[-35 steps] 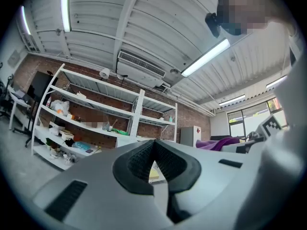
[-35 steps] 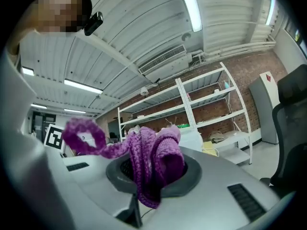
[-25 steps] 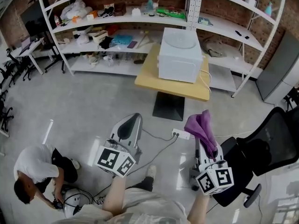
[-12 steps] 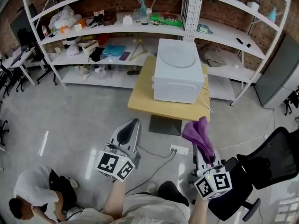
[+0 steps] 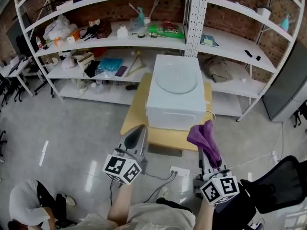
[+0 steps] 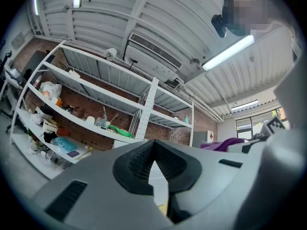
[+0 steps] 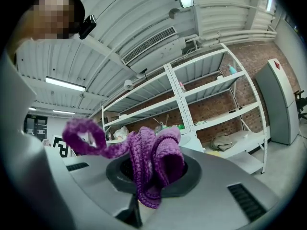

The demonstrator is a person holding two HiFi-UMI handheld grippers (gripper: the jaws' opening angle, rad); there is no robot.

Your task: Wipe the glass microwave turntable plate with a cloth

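Note:
The round glass turntable plate (image 5: 176, 80) lies flat on top of a white microwave (image 5: 174, 109), which stands on a small wooden table (image 5: 168, 138). My right gripper (image 5: 209, 147) is shut on a purple knitted cloth (image 5: 205, 135) (image 7: 151, 162), held upright near the table's front right corner and well short of the plate. My left gripper (image 5: 134, 137) (image 6: 152, 169) is shut with nothing in it, in front of the table's left side, also apart from the plate.
White metal shelving (image 5: 120, 42) with assorted clutter runs along the brick wall behind the table. A grey cabinet (image 5: 288, 85) stands at the right. A power strip (image 5: 179, 171) and cables lie on the floor below. A crouching person (image 5: 29, 207) is at bottom left.
The table, microwave and plate have come closer and lower in the head view as I walked toward them. Both grippers keep their pose; the cloth stays gripped.

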